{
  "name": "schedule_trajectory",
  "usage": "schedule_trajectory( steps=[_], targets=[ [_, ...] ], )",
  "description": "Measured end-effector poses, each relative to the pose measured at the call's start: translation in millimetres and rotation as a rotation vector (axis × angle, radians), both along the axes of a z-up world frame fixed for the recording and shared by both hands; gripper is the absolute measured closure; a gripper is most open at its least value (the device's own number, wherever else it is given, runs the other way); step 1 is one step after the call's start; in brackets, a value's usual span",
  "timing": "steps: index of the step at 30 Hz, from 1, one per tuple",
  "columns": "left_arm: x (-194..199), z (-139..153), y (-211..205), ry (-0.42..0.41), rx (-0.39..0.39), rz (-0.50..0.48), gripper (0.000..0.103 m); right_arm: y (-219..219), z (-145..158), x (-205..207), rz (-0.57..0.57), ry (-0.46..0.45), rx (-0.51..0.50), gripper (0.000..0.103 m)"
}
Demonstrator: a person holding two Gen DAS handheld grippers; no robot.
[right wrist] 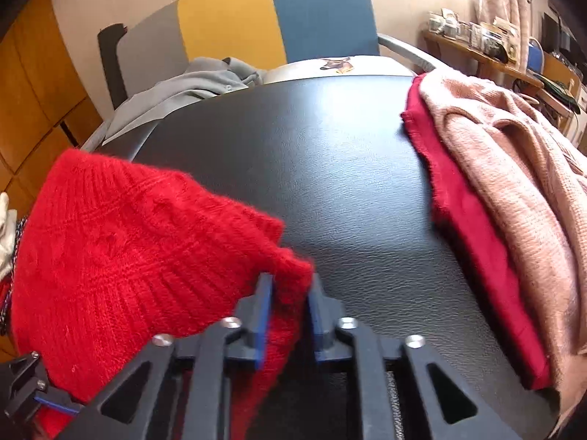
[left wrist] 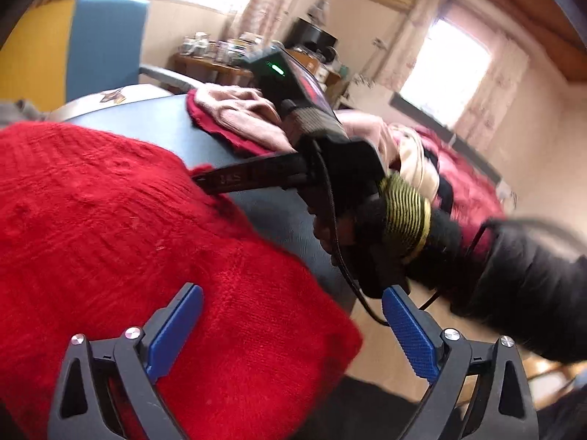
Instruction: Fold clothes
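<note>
Now the red knitted sweater (right wrist: pixel 121 256) lies on the left part of the black table (right wrist: pixel 330 168), and one corner of it stands up between the blue pads of the right gripper (right wrist: pixel 290 315), which pinches this ribbed edge. In the left wrist view, the left gripper (left wrist: pixel 293 326) is spread wide above the same sweater (left wrist: pixel 128 220), its pads (left wrist: pixel 176 330) well apart and holding nothing. The right gripper's black body crosses this view, with its fingers reaching into the sweater's edge. On the right part of the table a pink knitted garment (right wrist: pixel 513 168) rests on a dark red cloth (right wrist: pixel 473 227). A grey garment (right wrist: pixel 190 84) lies at the far edge, near a blue chair (right wrist: pixel 323 14).
</note>
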State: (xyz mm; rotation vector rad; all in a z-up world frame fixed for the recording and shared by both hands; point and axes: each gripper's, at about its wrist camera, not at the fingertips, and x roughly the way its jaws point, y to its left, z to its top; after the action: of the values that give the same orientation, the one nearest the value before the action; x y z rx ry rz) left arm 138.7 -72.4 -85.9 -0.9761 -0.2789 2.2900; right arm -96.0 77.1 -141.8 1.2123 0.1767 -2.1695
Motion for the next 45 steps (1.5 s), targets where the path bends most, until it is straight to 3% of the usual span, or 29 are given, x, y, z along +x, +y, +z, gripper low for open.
schedule_trajectory(
  steps=[2, 5, 11, 15, 19, 24, 26, 28, 32, 35, 39, 40, 45],
  targets=[
    [4, 13, -20, 0.005, 0.046, 0.051, 0.007, 7, 12, -2, -0.024, -0.001, -0.023, 0.076],
    [10, 31, -58, 0.046, 0.066, 0.137, 0.007, 11, 51, 6, -0.039, 0.098, -0.056, 0.076],
    [-22, 66, -144, 0.114, 0.051, 0.311, 0.006, -17, 97, 45, 0.102, 0.085, -0.225, 0.075],
    [-64, 70, -159, 0.120, 0.036, 0.289, 0.006, -35, 79, 72, 0.135, -0.002, -0.290, 0.073],
    [-97, 58, -137, 0.084, -0.032, 0.179, 0.006, -37, 37, 95, 0.136, -0.001, -0.234, 0.065],
    [-130, -2, -96, -0.030, -0.234, 0.108, 0.007, -15, 7, 128, 0.222, 0.215, -0.153, 0.066],
    [-128, -18, -83, 0.021, -0.327, 0.137, 0.008, -6, 1, 127, 0.231, 0.227, -0.178, 0.066],
    [-126, -20, -77, 0.037, -0.354, 0.160, 0.008, -4, -1, 124, 0.236, 0.243, -0.187, 0.066],
    [-124, -15, -91, 0.026, -0.263, 0.202, 0.008, -5, -1, 122, 0.241, 0.254, -0.193, 0.066],
    [-113, 7, -105, 0.037, -0.188, 0.247, 0.010, -5, 8, 119, 0.249, 0.202, -0.190, 0.066],
    [-86, 26, -142, 0.038, -0.065, 0.333, 0.006, 11, 31, 103, 0.187, -0.007, -0.267, 0.063],
    [-80, 24, -150, 0.027, -0.053, 0.346, 0.006, 22, 38, 100, 0.154, -0.021, -0.300, 0.062],
    [-45, -2, -184, -0.069, 0.057, 0.373, 0.004, 65, 39, 84, 0.067, -0.166, -0.413, 0.035]
  ],
)
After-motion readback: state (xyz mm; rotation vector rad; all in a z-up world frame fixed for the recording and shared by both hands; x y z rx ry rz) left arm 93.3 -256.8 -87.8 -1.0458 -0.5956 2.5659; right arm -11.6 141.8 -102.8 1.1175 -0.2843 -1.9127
